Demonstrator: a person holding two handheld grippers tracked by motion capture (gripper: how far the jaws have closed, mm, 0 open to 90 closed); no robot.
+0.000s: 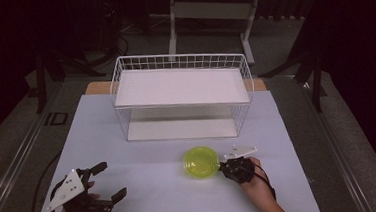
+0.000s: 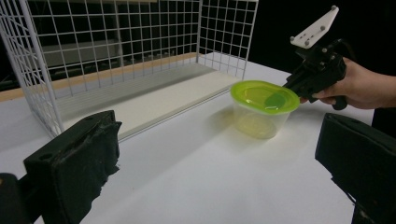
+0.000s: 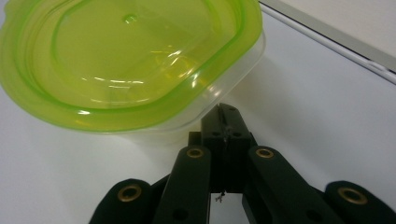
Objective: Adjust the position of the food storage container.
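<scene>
near the desk's [image 1: 146, 189] front edge, right of middle, the lidded green container [image 1: 200, 161] stands in front of the white wire rack [image 1: 182, 94]. the right gripper [image 1: 226, 165] has its jaws pinched together at the container's rim, apparently on the lid's edge; the left gripper [image 1: 106, 182] waits with jaws apart. moving it into the rack seems left to do.

The lidded container [image 3: 126, 65] is cut off at the top and left edges of the right gripper view; its rim hides the jaw tips.

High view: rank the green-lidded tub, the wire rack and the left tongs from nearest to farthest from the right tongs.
1. Tub: right at the right tongs' tips, to their left.
2. Rack: behind, mid-table.
3. Left tongs: across the table's near edge, farthest.
</scene>
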